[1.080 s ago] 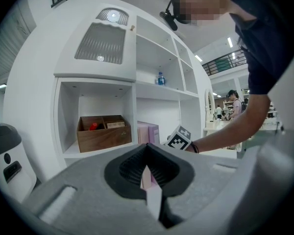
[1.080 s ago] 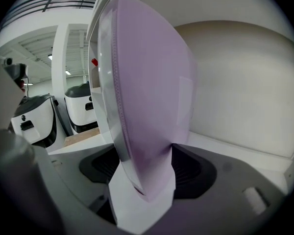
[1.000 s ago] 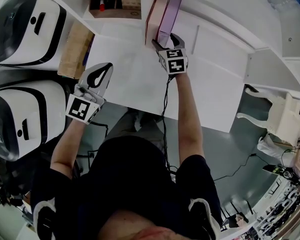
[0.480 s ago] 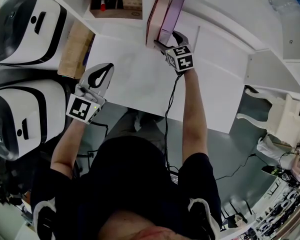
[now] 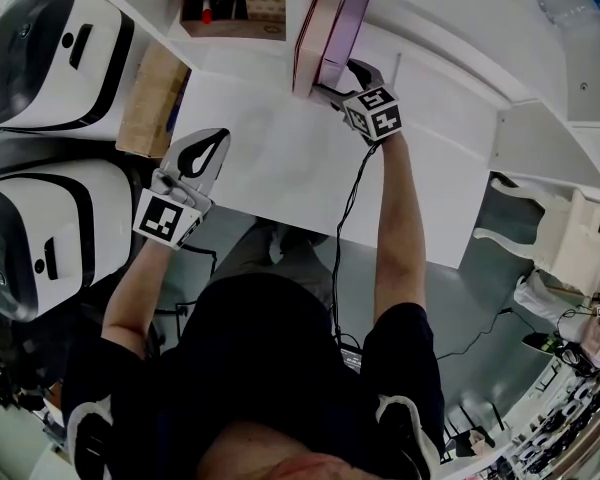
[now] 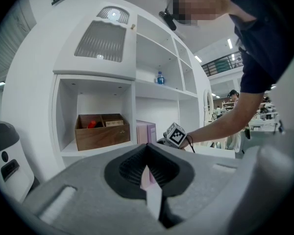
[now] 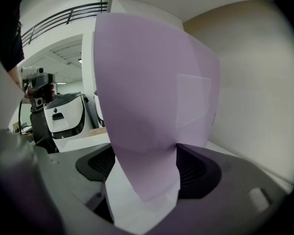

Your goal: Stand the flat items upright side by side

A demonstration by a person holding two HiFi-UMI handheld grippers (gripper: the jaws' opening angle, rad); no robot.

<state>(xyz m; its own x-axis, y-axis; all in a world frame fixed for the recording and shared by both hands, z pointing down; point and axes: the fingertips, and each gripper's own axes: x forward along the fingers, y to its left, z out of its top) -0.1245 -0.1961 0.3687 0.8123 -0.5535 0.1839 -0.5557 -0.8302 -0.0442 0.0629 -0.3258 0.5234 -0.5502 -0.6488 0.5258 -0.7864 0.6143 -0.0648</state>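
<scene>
- The right gripper (image 5: 343,77) is up at the back of the white desk (image 5: 270,158), its jaws set either side of the purple flat box (image 5: 342,26).
- Those jaws have just been opening. They now stand wide, with the purple box between the pads but no squeeze on it.
- The purple box stands upright on its edge, and the right gripper view shows its broad face filling the frame.
- The pink flat box (image 5: 318,23) is upright too, just beside the purple one on its left, face to face. Both are under the shelf, next to the cubby with the wooden organiser (image 5: 230,13).
- The left gripper (image 5: 213,138) hovers over the desk's left side, well apart from the boxes, jaws pressed together with nothing in them.
</scene>
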